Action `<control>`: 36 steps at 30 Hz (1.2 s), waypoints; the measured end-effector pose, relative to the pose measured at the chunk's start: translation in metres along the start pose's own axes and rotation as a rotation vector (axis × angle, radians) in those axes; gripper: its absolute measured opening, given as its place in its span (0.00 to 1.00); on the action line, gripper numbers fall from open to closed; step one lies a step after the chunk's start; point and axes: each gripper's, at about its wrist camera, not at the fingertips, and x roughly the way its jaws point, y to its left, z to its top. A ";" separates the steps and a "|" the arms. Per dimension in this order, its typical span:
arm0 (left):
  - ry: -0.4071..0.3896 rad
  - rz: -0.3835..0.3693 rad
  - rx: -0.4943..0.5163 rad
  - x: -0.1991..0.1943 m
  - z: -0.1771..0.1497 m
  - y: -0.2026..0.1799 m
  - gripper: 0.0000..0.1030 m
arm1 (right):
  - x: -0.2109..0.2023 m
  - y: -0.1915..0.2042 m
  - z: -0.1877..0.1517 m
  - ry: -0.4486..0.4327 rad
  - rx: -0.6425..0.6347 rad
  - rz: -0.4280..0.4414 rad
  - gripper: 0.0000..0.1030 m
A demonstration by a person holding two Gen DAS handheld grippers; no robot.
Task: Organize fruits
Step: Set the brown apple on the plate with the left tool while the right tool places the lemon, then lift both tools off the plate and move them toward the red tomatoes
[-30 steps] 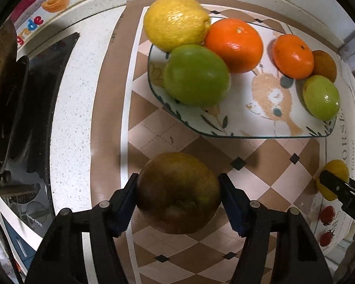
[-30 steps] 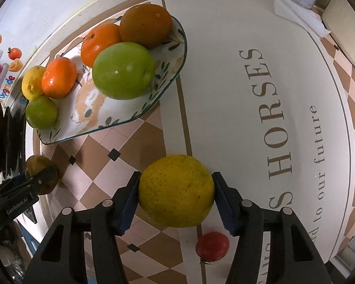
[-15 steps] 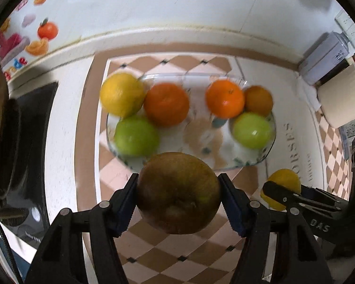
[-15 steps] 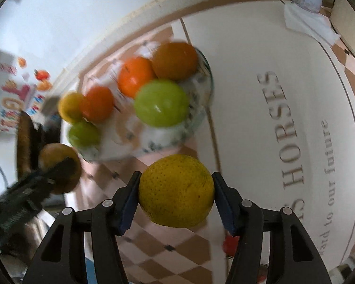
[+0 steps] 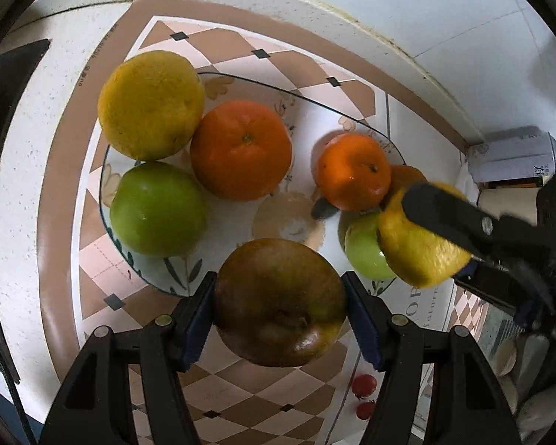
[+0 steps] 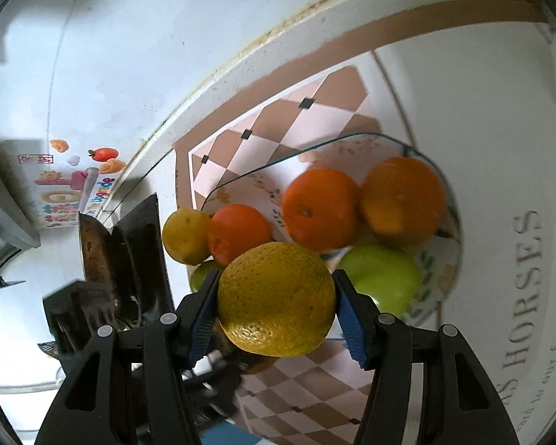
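My left gripper (image 5: 280, 306) is shut on a brownish-green round fruit (image 5: 280, 302), held above the near rim of the patterned glass plate (image 5: 304, 107). On that plate lie a yellow citrus (image 5: 150, 105), a large orange (image 5: 241, 150), a green apple (image 5: 157, 209), a small orange (image 5: 354, 172), a darker orange (image 5: 407, 178) and a second green apple (image 5: 363, 248). My right gripper (image 6: 276, 298) is shut on a yellow citrus (image 6: 276, 298) over the plate's (image 6: 454, 230) near side; the left wrist view has that yellow citrus (image 5: 420, 244) at the plate's right end.
A checkered mat (image 5: 241, 48) lies under the plate on the white counter. Two small red tomatoes (image 5: 363, 396) sit on the mat near me. A dark stove (image 6: 129, 248) stands left of the plate; a white canister (image 5: 515, 159) stands at the far right by the wall.
Both grippers have travelled toward the plate with their fruit still gripped. The right gripper's yellow citrus now hangs over the plate's right end, beside the green apple.
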 end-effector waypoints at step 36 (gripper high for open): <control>-0.358 0.389 0.133 -0.087 -0.054 -0.014 0.87 | -0.083 0.011 -0.101 -0.315 -0.328 -0.496 0.93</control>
